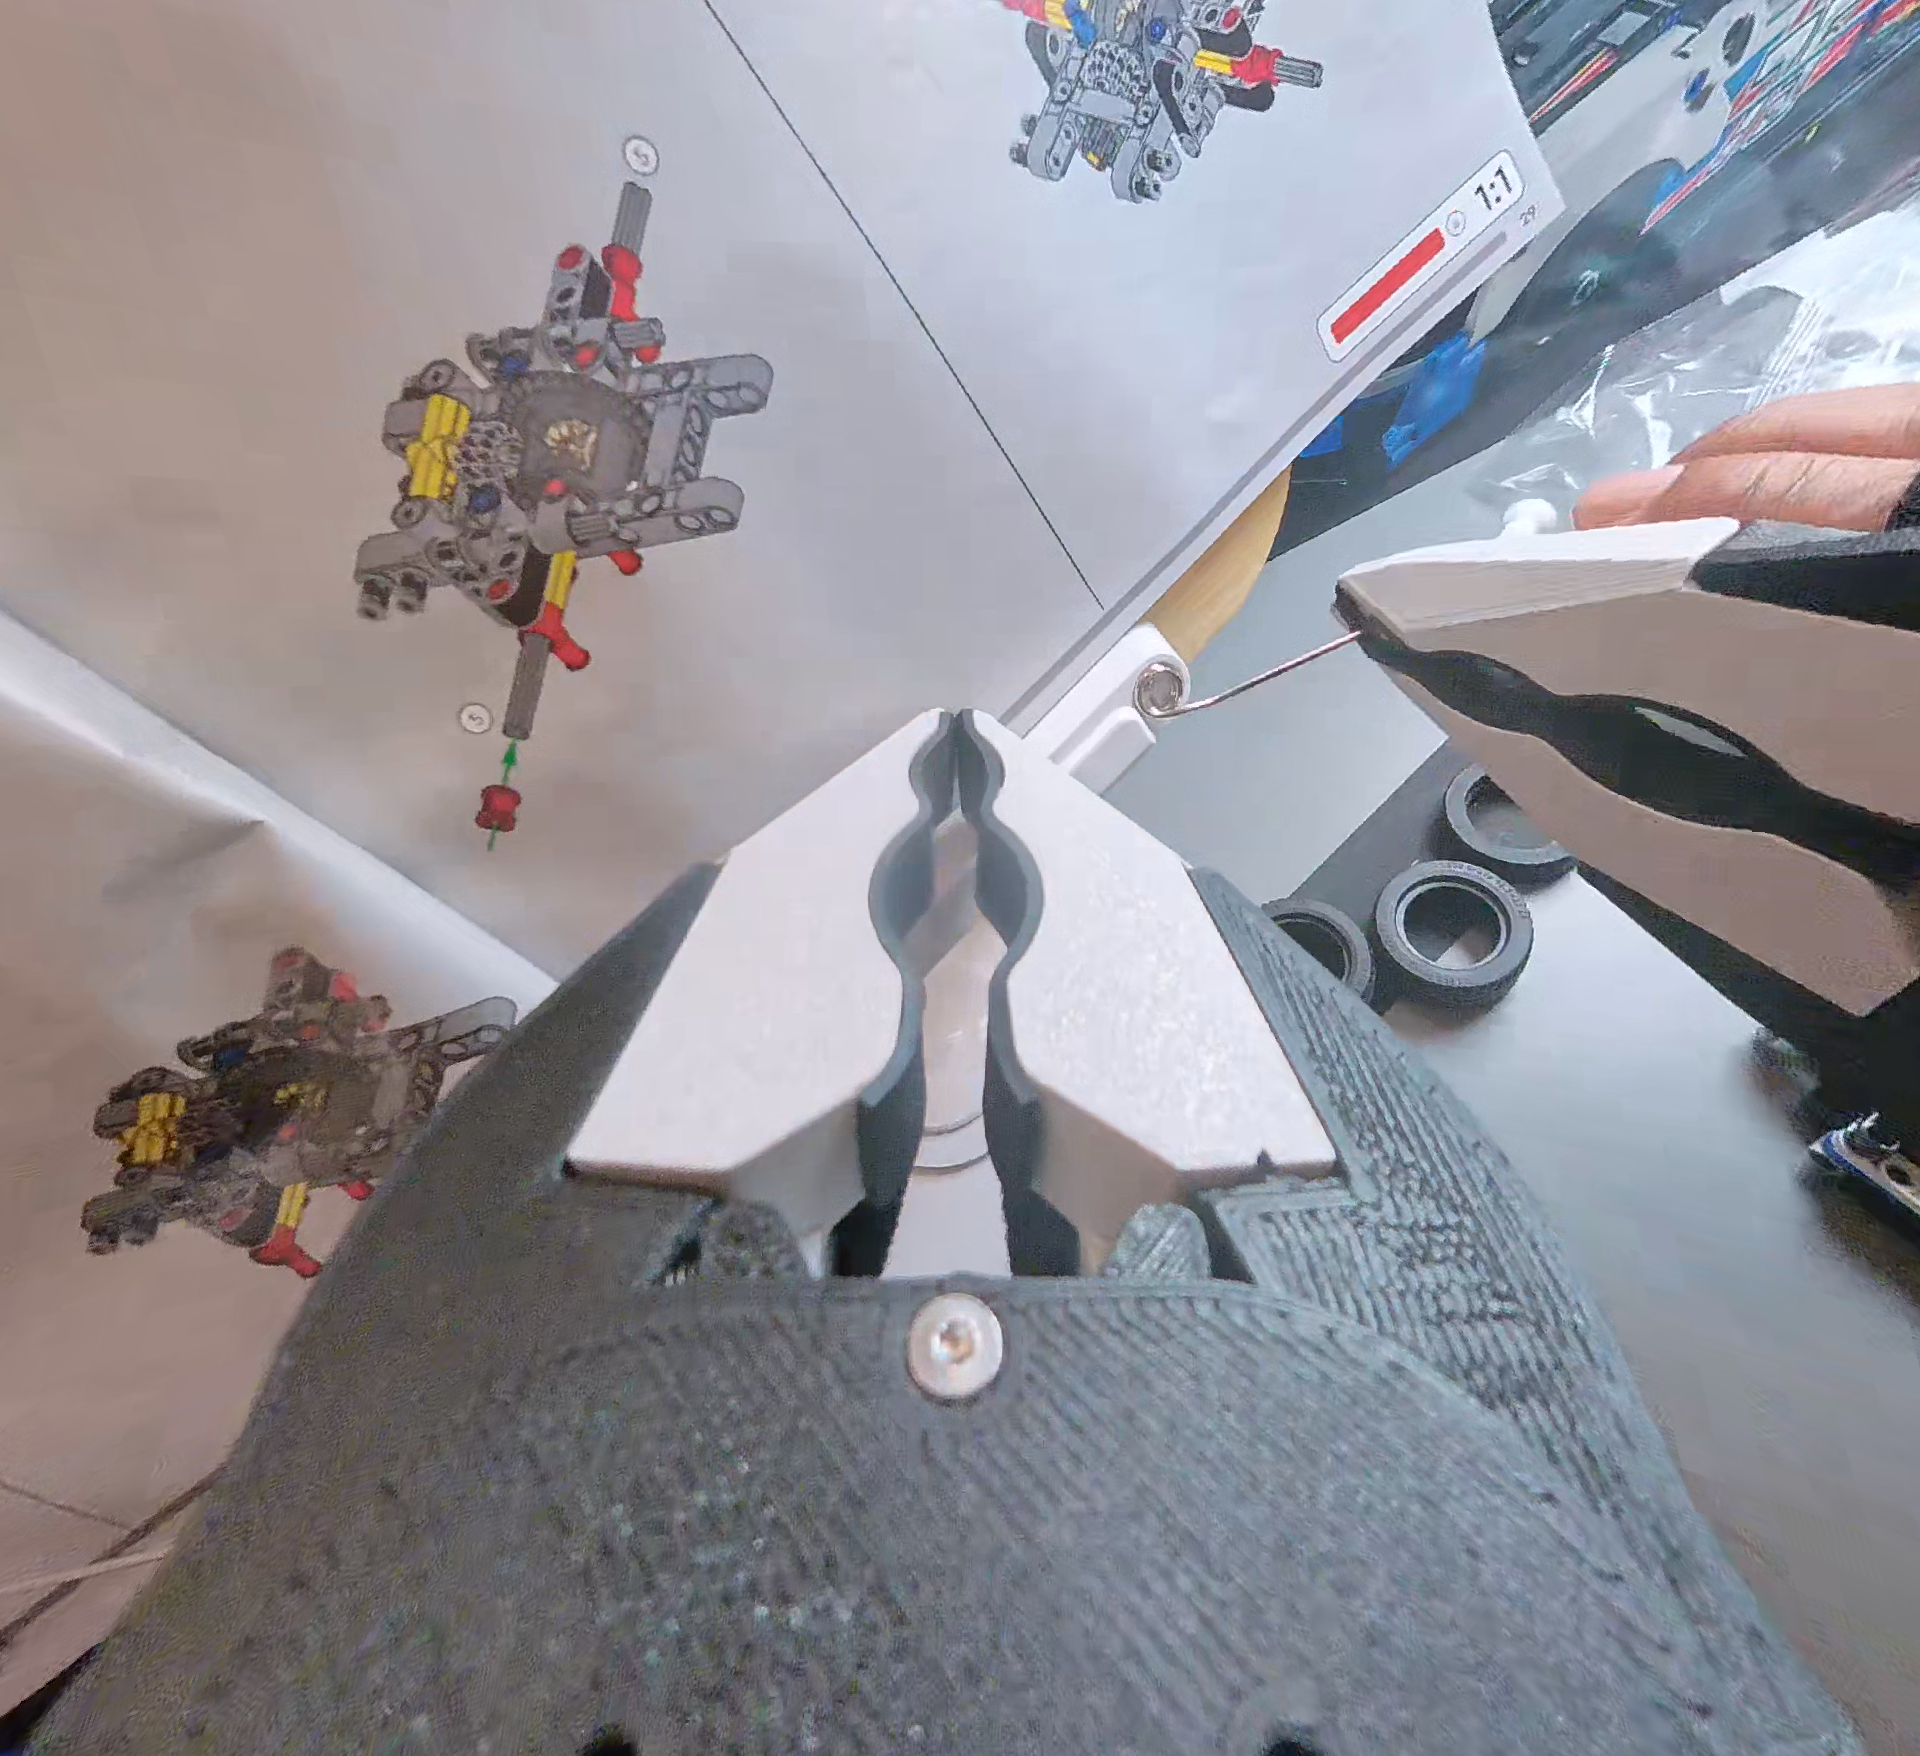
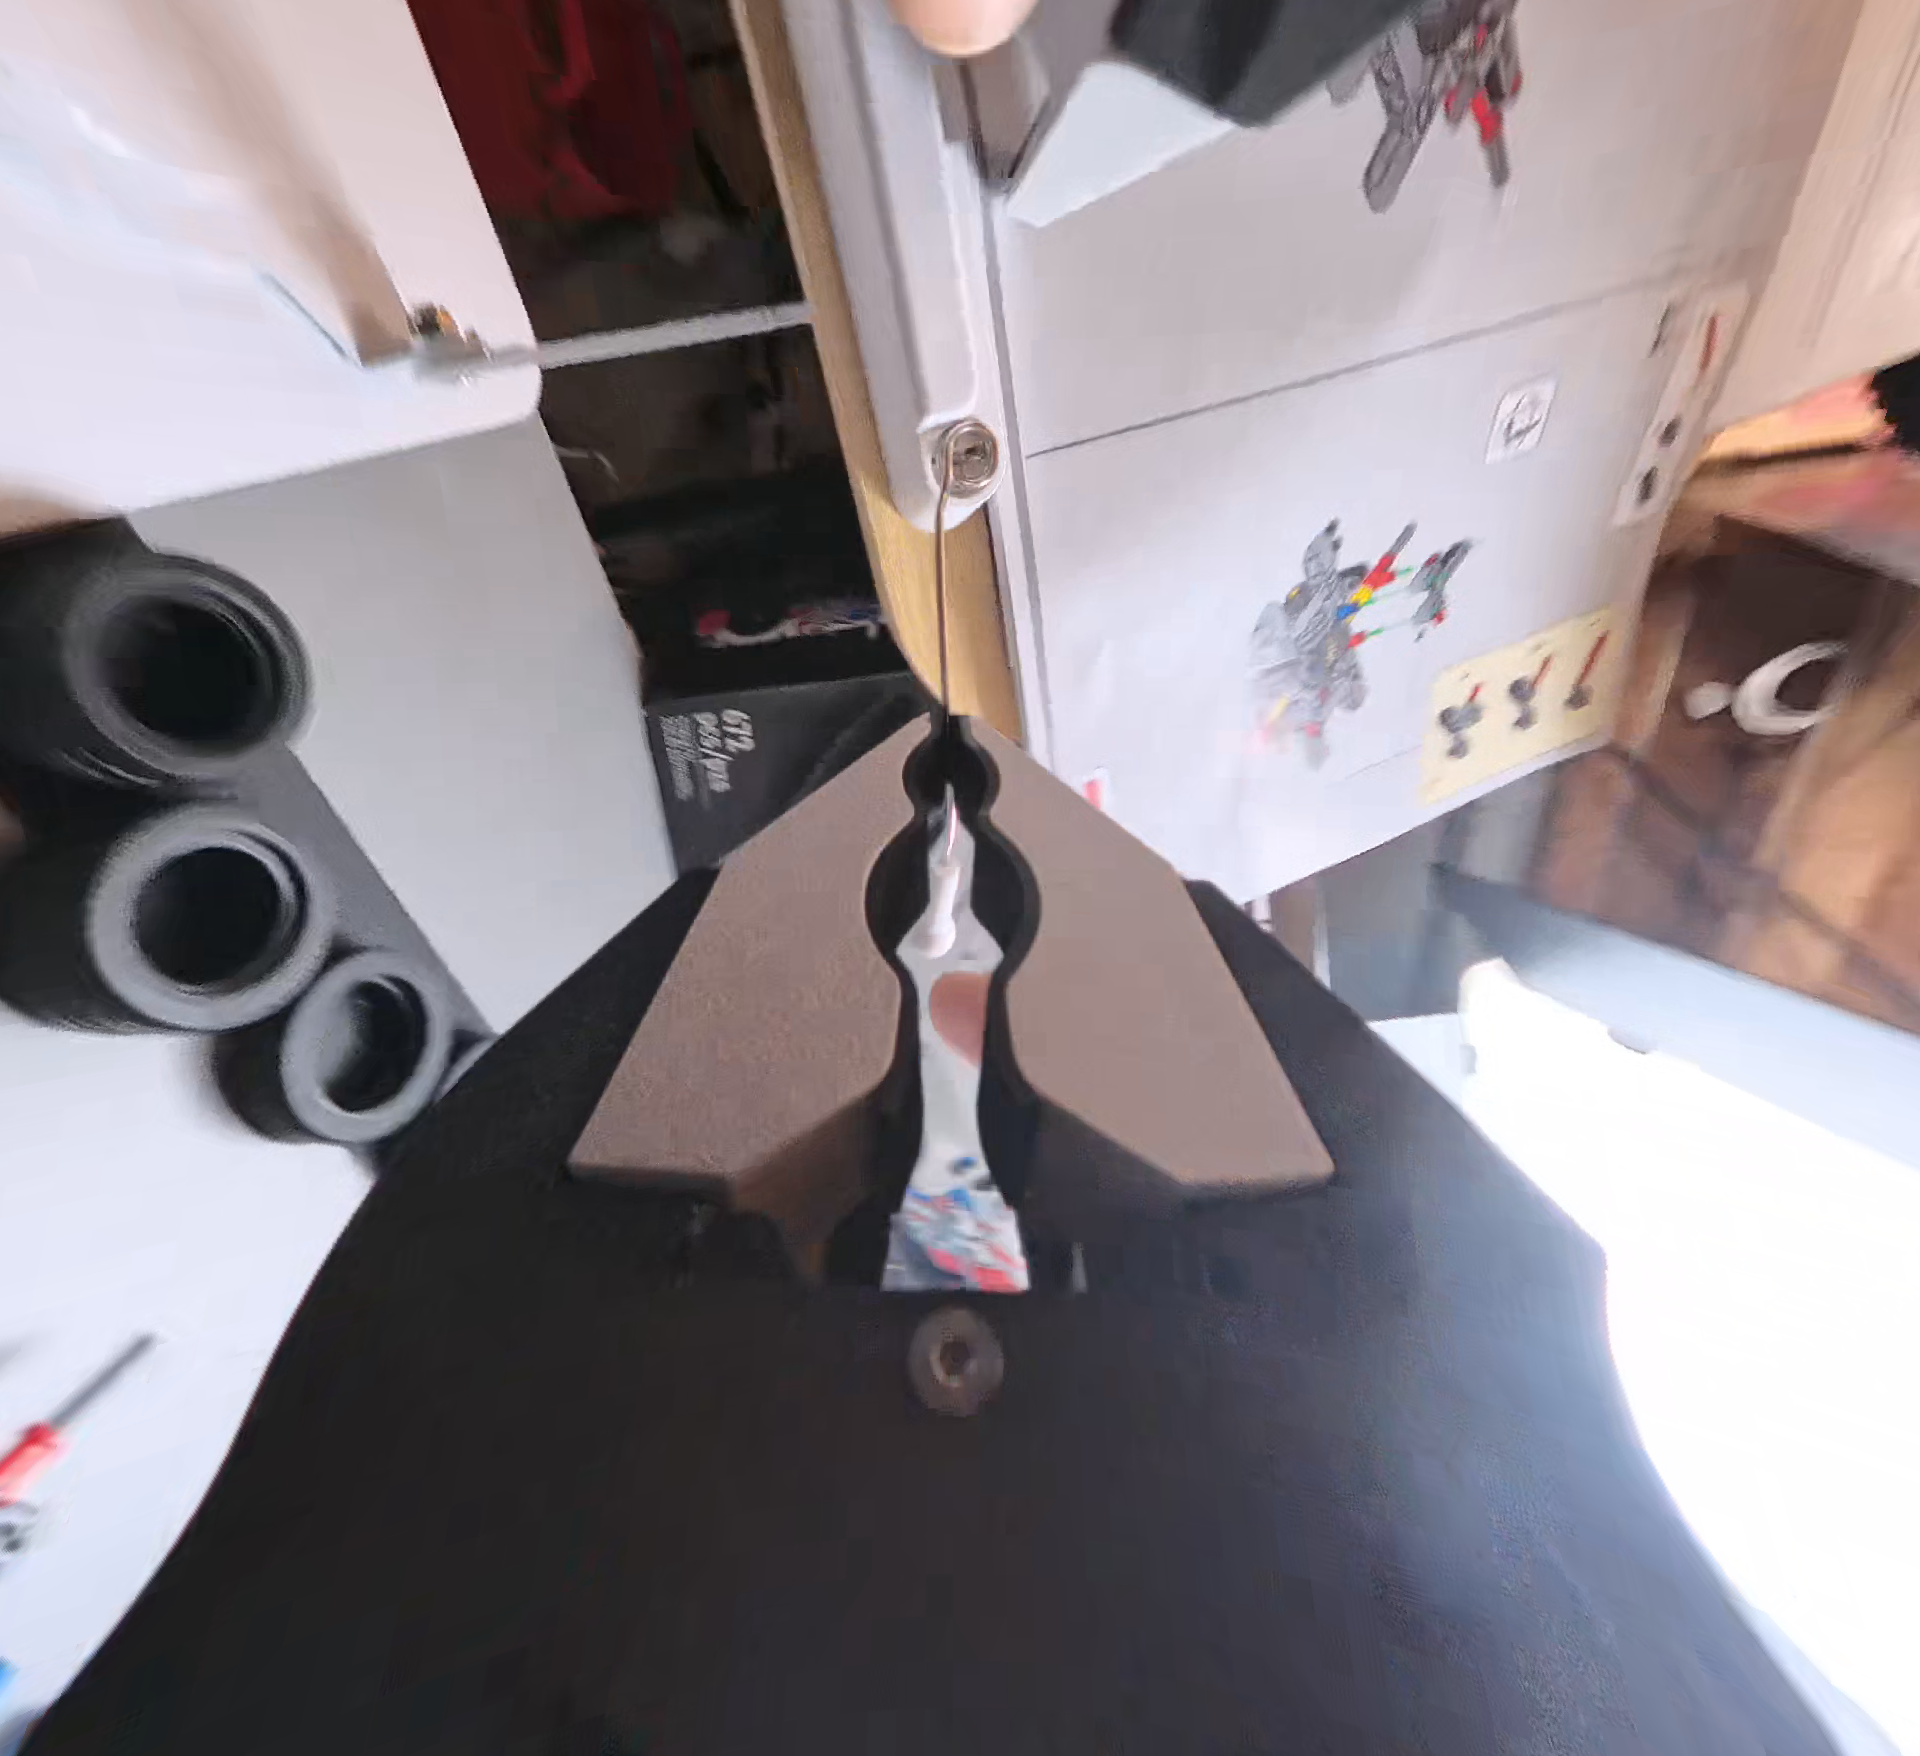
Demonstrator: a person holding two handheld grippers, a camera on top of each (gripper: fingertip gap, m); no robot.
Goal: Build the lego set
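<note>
Right claw [image 2: 951,730] pinches wire arm [image 2: 940,605]; blurred tyres [image 2: 223,917] probably on white table [image 2: 436,584].

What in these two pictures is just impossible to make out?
- Left wrist view: what the left gripper presses on; its shut fingers cover the spot.
- Left wrist view: the tyres are partly hidden behind the right gripper.
- Right wrist view: the small parts at the left edge are cut off and blurred.
- Right wrist view: the booklet drawings are smeared by motion.
</note>
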